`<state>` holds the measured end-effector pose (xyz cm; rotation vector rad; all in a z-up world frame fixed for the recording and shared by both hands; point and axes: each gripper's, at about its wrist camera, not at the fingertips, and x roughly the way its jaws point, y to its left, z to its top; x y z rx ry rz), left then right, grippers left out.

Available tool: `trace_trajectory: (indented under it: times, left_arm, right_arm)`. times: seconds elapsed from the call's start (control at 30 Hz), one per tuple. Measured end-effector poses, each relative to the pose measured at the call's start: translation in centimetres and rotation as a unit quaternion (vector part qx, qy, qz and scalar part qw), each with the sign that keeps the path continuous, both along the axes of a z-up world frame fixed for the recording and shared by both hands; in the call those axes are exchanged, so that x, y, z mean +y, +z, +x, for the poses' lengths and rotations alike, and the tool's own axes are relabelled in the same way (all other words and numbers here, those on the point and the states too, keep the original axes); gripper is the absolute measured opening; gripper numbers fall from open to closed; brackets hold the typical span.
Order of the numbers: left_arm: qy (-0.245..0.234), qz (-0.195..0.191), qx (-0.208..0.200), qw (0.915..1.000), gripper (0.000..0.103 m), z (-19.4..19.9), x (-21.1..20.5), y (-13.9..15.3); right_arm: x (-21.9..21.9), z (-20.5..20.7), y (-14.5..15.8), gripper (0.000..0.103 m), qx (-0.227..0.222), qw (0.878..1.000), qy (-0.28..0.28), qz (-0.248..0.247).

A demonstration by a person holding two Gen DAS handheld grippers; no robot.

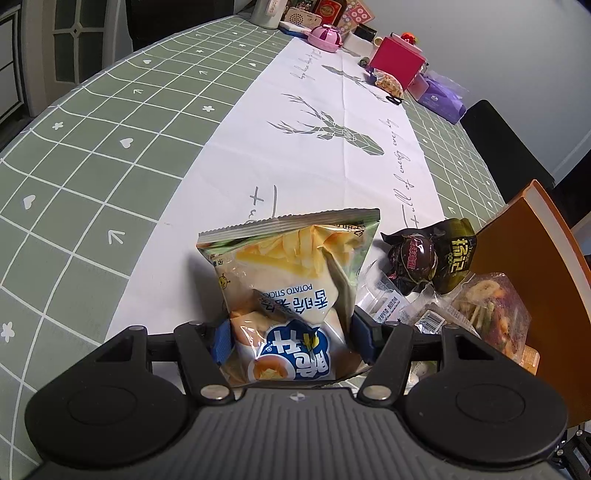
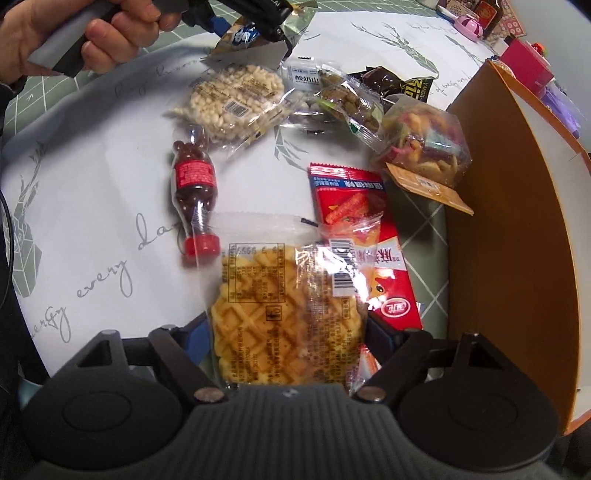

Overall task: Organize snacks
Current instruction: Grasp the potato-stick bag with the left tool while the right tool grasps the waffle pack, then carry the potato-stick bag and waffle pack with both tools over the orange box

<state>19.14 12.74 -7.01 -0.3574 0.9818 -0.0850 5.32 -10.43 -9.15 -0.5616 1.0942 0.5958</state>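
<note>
My left gripper is shut on a bag of potato sticks and holds it above the white table runner; it also shows in the right wrist view at the top, still holding the bag. My right gripper is shut on a clear-wrapped waffle pack, lifted over a red snack packet. An orange box stands open at the right, and shows in the left wrist view.
On the runner lie a puffed rice cake, a cola-bottle candy, a bag of mixed veggie crisps, small wrapped snacks and a dark packet. A pink box and clutter stand at the table's far end.
</note>
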Motion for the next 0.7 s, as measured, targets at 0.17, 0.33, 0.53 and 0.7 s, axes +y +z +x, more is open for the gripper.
trace_trajectory:
  times: [0.17, 0.33, 0.53, 0.7]
  left_arm:
    - [0.001, -0.001, 0.001, 1.0000, 0.071, -0.1, 0.0, 0.0]
    - [0.000, -0.002, -0.007, 1.0000, 0.067, -0.6, 0.2, 0.8]
    - [-0.006, 0.004, -0.025, 0.9997, 0.067, -1.4, 0.1, 3.1]
    - [-0.012, 0.011, -0.041, 0.9990, 0.067, -1.9, -0.4, 5.2]
  right_arm:
    - [-0.9, 0.5, 1.2, 0.075, -0.005, 0.999, -0.025, 0.020]
    - [-1.4, 0.7, 2.5, 0.075, -0.023, 0.998, -0.046, 0.034]
    - [-1.8, 0.9, 3.8, 0.075, -0.041, 0.996, -0.060, 0.046]
    - [-2.3, 0.8, 4.8, 0.074, -0.057, 0.994, -0.070, 0.055]
